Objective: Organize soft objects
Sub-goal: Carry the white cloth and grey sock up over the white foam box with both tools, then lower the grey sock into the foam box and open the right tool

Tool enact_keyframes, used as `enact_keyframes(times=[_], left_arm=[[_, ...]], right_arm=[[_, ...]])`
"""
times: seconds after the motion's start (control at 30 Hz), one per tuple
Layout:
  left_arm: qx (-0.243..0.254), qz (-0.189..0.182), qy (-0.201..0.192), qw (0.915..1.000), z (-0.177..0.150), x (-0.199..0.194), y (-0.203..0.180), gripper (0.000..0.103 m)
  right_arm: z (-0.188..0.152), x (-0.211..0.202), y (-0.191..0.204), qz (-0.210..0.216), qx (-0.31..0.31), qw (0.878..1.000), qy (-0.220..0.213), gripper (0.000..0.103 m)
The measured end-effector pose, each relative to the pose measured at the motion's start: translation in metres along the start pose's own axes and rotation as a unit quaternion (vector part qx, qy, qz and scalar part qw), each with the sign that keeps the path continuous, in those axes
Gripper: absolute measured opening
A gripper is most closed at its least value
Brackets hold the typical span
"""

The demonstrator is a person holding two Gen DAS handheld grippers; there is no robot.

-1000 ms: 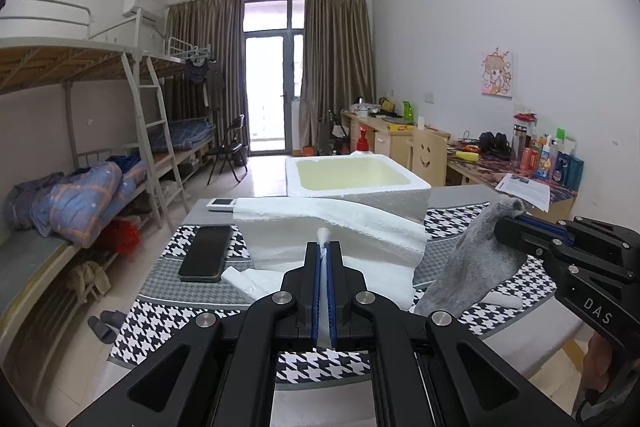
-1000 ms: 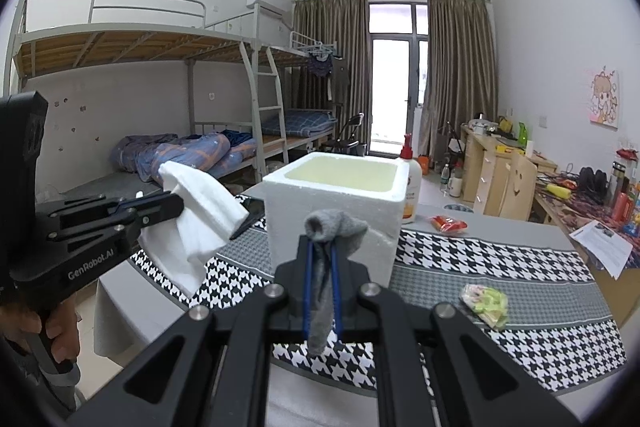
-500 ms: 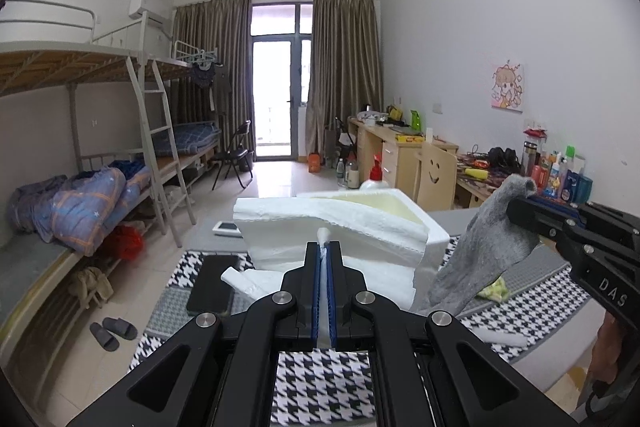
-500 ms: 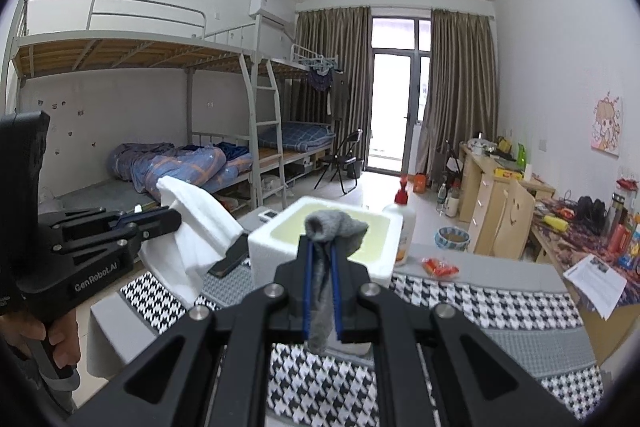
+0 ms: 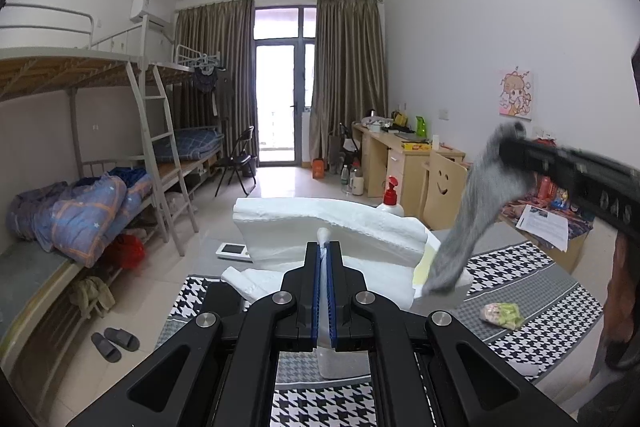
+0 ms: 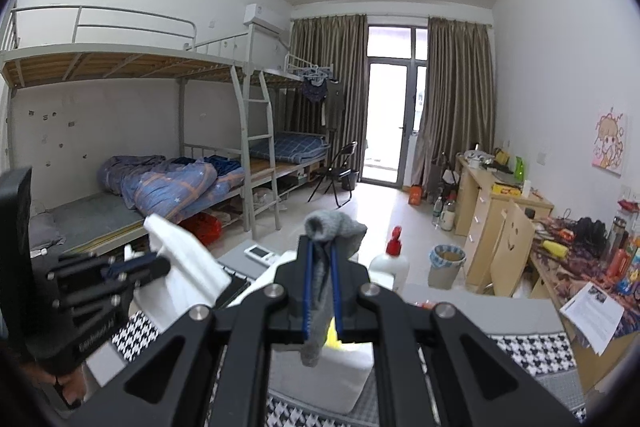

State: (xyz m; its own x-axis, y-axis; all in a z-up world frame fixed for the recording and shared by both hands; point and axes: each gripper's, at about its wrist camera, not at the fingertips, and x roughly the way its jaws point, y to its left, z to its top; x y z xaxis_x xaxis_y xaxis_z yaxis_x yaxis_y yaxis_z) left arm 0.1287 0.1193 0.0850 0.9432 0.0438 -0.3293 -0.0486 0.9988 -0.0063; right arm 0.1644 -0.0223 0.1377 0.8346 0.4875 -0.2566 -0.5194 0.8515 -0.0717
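My left gripper (image 5: 324, 251) is shut on a white towel (image 5: 340, 227), held up in the air; the towel drapes in front and hides most of the white foam box (image 5: 424, 267). In the right wrist view the left gripper (image 6: 160, 267) holds the towel (image 6: 192, 267) at the left. My right gripper (image 6: 322, 247) is shut on a grey sock (image 6: 334, 227) that hangs down over the foam box (image 6: 320, 375). In the left wrist view the sock (image 5: 472, 211) dangles from the right gripper (image 5: 516, 147) above the box's right edge.
The table has a black-and-white houndstooth cloth (image 5: 520, 291). A small green-pink packet (image 5: 502, 315) lies on it at the right. A white pump bottle (image 6: 390, 263) stands behind the box. A black phone (image 5: 224, 299) lies at the left. Bunk beds (image 6: 160, 179) and desks (image 6: 496, 203) stand beyond.
Both grippers have risen with their cloths. The right gripper has carried the sock up and over the foam box. The towel stays gripped and hangs higher above the table.
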Motion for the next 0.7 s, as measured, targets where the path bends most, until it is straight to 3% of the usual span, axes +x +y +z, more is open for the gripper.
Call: enact_keyframes(times=[0.2, 0.7], left_arm=[[-0.005, 0.002, 0.007, 1.0, -0.002, 0.011, 0.007, 0.003], [-0.016, 0.007, 0.027, 0.9995, -0.006, 0.034, 0.023, 0.003]], right_arm=[[0.009, 0.024, -0.007, -0.002, 0.007, 1.0, 0.014, 0.011], [-0.012, 0.085, -0.011, 0.008, 0.018, 0.996, 0.089, 0.011]])
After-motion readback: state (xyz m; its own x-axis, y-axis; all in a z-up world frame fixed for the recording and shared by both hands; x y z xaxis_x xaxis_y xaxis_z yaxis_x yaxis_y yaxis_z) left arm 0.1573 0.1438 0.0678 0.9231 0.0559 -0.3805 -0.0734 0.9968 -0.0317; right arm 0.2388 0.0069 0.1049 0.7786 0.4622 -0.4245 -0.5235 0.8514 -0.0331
